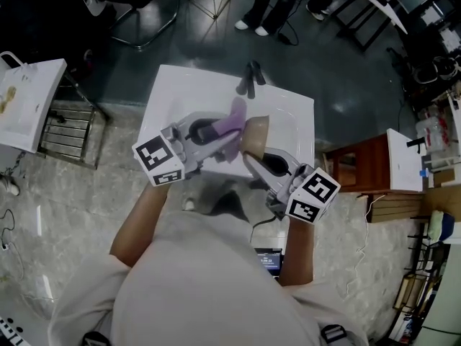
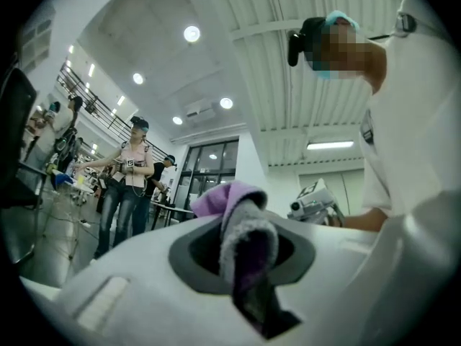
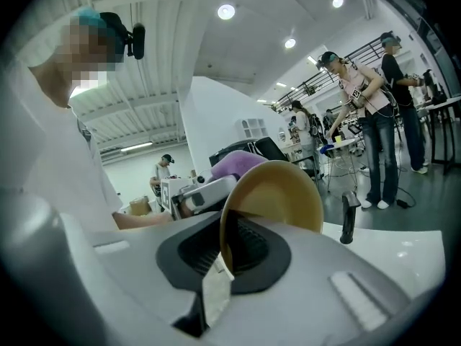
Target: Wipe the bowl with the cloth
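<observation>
Above the white counter [image 1: 173,92], your left gripper [image 1: 227,137] is clamping a soft purple-grey cloth [image 2: 247,240], which is bunching limply between its jaws. Just to its right, your right gripper [image 1: 253,158] is pinching the rim of the tan bowl [image 3: 277,193], holding it tilted in the air. The bowl is looking light, stiff and probably slick, so the rim is suiting it; be pressing gently.

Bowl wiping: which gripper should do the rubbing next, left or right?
Left, I think. The left gripper is shut on the purple cloth, held close beside the bowl. The right gripper is shut on the bowl's rim, so it probably suits holding the bowl steady.
</observation>
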Demonstrator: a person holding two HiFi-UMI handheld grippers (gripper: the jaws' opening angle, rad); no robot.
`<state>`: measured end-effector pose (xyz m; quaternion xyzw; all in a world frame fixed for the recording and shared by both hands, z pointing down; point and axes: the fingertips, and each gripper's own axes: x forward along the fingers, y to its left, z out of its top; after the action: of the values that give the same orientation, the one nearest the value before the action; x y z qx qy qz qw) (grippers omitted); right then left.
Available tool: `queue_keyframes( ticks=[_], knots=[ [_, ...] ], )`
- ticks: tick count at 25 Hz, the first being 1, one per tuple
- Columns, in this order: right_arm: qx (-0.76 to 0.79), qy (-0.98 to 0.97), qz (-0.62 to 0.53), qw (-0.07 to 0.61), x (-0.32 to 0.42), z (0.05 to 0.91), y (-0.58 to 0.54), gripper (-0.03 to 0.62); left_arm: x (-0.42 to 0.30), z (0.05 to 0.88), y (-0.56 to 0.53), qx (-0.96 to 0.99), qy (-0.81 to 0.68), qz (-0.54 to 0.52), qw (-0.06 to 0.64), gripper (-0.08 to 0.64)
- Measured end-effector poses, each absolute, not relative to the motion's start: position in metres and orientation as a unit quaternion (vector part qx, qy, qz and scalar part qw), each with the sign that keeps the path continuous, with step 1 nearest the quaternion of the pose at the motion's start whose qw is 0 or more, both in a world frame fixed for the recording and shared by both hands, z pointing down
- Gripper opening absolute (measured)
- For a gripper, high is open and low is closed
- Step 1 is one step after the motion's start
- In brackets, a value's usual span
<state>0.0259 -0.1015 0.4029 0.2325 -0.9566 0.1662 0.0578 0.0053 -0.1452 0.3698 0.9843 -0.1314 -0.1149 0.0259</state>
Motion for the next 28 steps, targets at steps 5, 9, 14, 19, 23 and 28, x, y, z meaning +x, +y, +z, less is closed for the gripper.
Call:
queue_keyframes(
  ticks=[5,9,14,19,23,28],
  knots=[
    [0.226,-0.959,0.165,0.035,0.023,0.392,-0.094,0.014,0.006,0.383,-0.157,0.979,-0.153,-0.118,0.061,0.069],
    [0.233,-0.959,0.162,0.016,0.019,0.381,-0.1,0.014,0.005,0.392,-0.151,0.979,-0.123,-0.126,0.1,0.069],
    [0.25,-0.953,0.168,0.003,0.024,0.38,-0.108,0.014,0.007,0.393,-0.133,0.98,-0.081,-0.139,0.117,0.069],
    [0.264,-0.951,0.162,0.018,0.031,0.388,-0.107,0.014,0.011,0.388,-0.122,0.981,-0.068,-0.142,0.117,0.069],
    [0.28,-0.945,0.164,0.041,0.035,0.401,-0.109,0.014,0.01,0.388,-0.12,0.984,-0.078,-0.126,0.1,0.069],
    [0.352,-0.915,0.16,0.115,0.053,0.429,-0.121,0.014,0.003,0.403,-0.126,0.988,-0.139,-0.044,0.043,0.071]
  ],
)
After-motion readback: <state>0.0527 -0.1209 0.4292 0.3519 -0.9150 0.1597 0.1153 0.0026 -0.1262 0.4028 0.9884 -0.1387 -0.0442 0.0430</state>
